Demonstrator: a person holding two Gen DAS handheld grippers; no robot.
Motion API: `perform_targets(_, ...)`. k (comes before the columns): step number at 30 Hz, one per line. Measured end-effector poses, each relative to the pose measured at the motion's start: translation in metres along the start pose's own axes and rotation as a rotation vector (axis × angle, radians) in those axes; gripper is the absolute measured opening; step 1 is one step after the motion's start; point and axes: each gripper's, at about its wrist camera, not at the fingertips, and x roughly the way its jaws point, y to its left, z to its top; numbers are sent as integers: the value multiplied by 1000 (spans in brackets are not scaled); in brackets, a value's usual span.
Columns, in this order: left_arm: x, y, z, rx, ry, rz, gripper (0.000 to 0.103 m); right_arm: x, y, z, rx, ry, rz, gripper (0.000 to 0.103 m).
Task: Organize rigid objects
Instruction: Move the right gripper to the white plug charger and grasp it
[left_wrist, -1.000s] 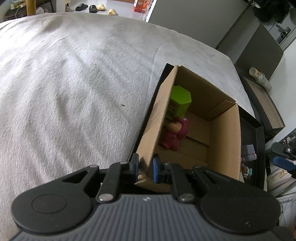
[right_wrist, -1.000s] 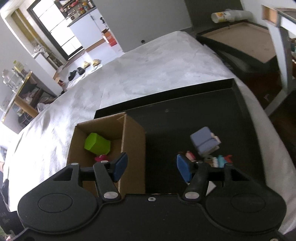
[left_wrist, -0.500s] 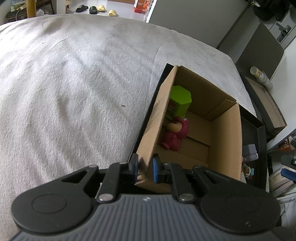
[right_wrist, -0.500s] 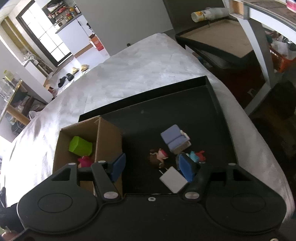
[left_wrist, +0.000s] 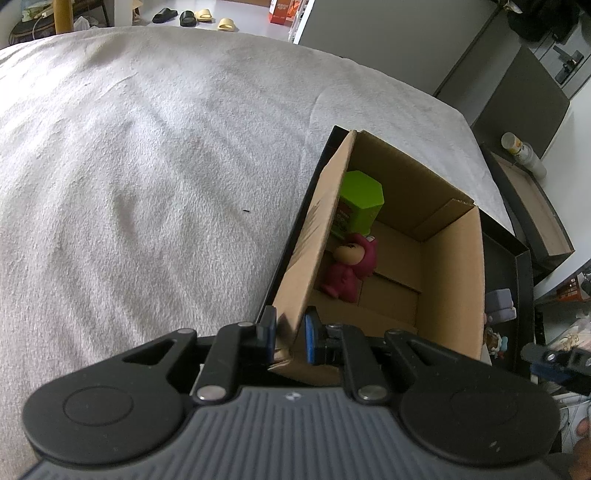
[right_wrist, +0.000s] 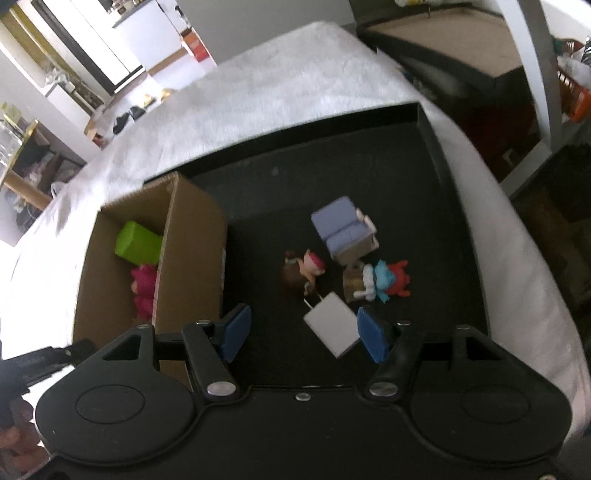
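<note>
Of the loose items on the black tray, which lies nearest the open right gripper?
The white charger block, just ahead of the right gripper; the figurines and purple toy sofa lie farther.

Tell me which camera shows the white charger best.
The right wrist view: the white charger lies in plain sight on the black tray, between the open right gripper fingers. The left wrist view does not show it.

1. The right tool (right_wrist: 303, 334) hangs with its blue pads wide apart over the black tray (right_wrist: 436, 140).
2. A white charger block (right_wrist: 332, 328) lies just ahead of the pads.
3. Small figurines (right_wrist: 304, 271) and a lavender toy sofa (right_wrist: 345, 229) cluster beyond it.
4. The cardboard box (right_wrist: 194, 236) at left holds a green container (right_wrist: 138, 240) and a pink plush (right_wrist: 144, 291).
</note>
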Motion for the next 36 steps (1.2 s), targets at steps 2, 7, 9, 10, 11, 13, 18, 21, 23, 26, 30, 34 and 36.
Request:
perform_targets(2, 0, 0, 0, 0, 1, 1, 13, 7, 0, -3, -9, 19, -5, 64)
perform_targets(7, 2, 1, 0, -2, 3, 1, 13, 21, 0, -6, -38, 45, -21, 64)
perform_targets(9, 2, 1, -1, -1, 4, 1, 13, 28, -1, -6, -49, 55, -28, 64)
perform_targets(10, 2, 1, 0, -2, 4, 0, 13, 32, -1, -6, -56, 60, -34, 64)
perform_targets(11, 2, 1, 0, -4, 6, -1, 13, 36, -1, -6, -68, 67, -45, 64)
perform_targets(13, 3, 1, 0, -6, 11, 0, 13, 44, 0, -6, -99, 77, -74, 64)
perform_targets(18, 3, 1, 0, -9, 12, 1, 13, 61, 0, -10, -134, 116, -99, 64)
perform_targets(21, 3, 1, 0, -10, 13, 1, 13, 68, 3, -11, -165, 126, -112, 63)
perform_targets(23, 3, 1, 0, -10, 13, 1, 13, 72, 2, -11, -168, 133, -117, 63)
perform_targets(26, 3, 2, 1, -10, 13, 1, 13, 75, 2, -8, -175, 122, -121, 63)
perform_targets(30, 3, 2, 2, -12, 16, 1, 13, 76, 9, -9, -218, 120, -132, 50)
perform_targets(34, 3, 2, 2, -12, 16, 0, 13, 72, 10, -11, -196, 150, -88, 41)
perform_targets(36, 3, 2, 2, -12, 17, 0, 13, 71, 9, -8, -177, 162, -72, 40)
